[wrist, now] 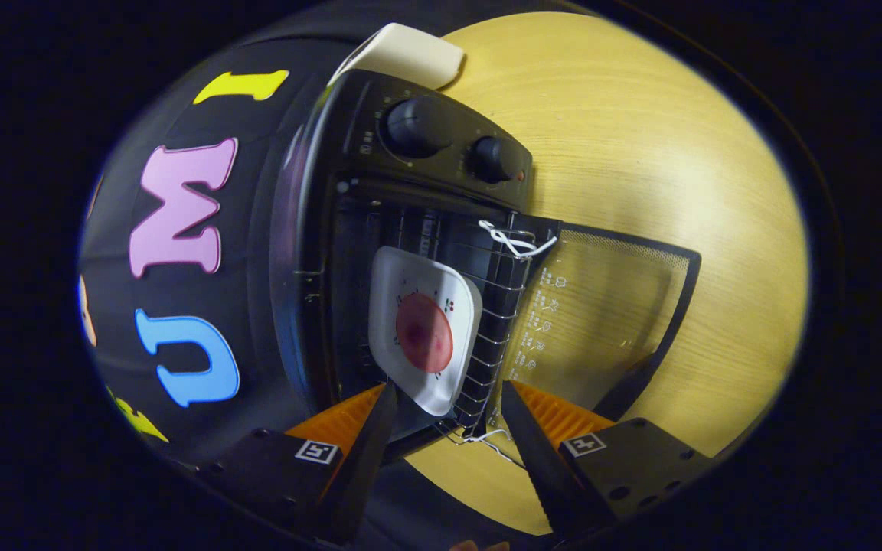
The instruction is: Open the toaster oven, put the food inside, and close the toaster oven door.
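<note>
Hovering just before open toaster oven (410,199), gripper (447,404) fingers spread apart, gripping nothing. White plate (419,337) with round reddish food (424,332) sits inside on wire rack (491,321), just beyond fingers. Glass door (602,306) lies flat on wooden table (678,153), right of cavity.

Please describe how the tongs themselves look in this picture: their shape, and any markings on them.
The tongs are two flat, wedge-shaped fingers that narrow toward their tips, with ribbed inner pads. Each finger sits on a dark, flat mounting block with small screw holes. Each block carries a small square black-and-white marker tag. No cables are visible.
</note>
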Demonstrator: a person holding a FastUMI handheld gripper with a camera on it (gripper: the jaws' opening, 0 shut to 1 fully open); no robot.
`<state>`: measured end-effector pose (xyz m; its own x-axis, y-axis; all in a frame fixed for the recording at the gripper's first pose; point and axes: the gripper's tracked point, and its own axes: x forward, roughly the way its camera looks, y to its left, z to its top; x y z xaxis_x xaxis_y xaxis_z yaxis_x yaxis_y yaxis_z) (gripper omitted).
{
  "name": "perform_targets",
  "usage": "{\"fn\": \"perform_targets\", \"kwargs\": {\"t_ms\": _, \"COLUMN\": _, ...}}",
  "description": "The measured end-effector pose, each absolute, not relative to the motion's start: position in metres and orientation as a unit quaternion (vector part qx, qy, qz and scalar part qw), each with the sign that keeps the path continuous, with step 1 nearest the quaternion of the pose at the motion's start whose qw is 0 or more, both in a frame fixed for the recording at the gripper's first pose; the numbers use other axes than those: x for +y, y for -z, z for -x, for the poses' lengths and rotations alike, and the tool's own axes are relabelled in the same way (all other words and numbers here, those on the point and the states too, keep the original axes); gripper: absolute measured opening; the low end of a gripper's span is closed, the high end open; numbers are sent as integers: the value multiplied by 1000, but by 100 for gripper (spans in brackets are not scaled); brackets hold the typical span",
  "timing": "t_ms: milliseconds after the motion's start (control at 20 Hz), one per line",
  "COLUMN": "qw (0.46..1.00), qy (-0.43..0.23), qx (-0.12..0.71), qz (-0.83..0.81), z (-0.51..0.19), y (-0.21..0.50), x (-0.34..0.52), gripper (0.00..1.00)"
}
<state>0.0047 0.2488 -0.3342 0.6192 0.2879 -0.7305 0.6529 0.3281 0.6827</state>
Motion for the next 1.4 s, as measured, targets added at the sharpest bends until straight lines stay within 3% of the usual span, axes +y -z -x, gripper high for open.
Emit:
{"fn": "perform_targets", "kwargs": {"t_ms": 150, "qw": 729, "qy": 74, "qx": 450, "qz": -510, "z": 15, "y": 328, "x": 247, "gripper": 96}}
{"fn": "perform_targets", "kwargs": {"t_ms": 500, "qw": 853, "qy": -28, "qx": 450, "qz": -264, "z": 62, "y": 320, "x": 206, "gripper": 98}}
{"fn": "perform_targets", "kwargs": {"t_ms": 850, "qw": 886, "qy": -87, "qx": 438, "qz": -124, "z": 96, "y": 332, "x": 186, "gripper": 99}}
{"fn": "perform_targets", "kwargs": {"t_ms": 1400, "qw": 877, "qy": -133, "qx": 455, "qz": -73, "z": 123, "y": 343, "x": 200, "gripper": 99}}
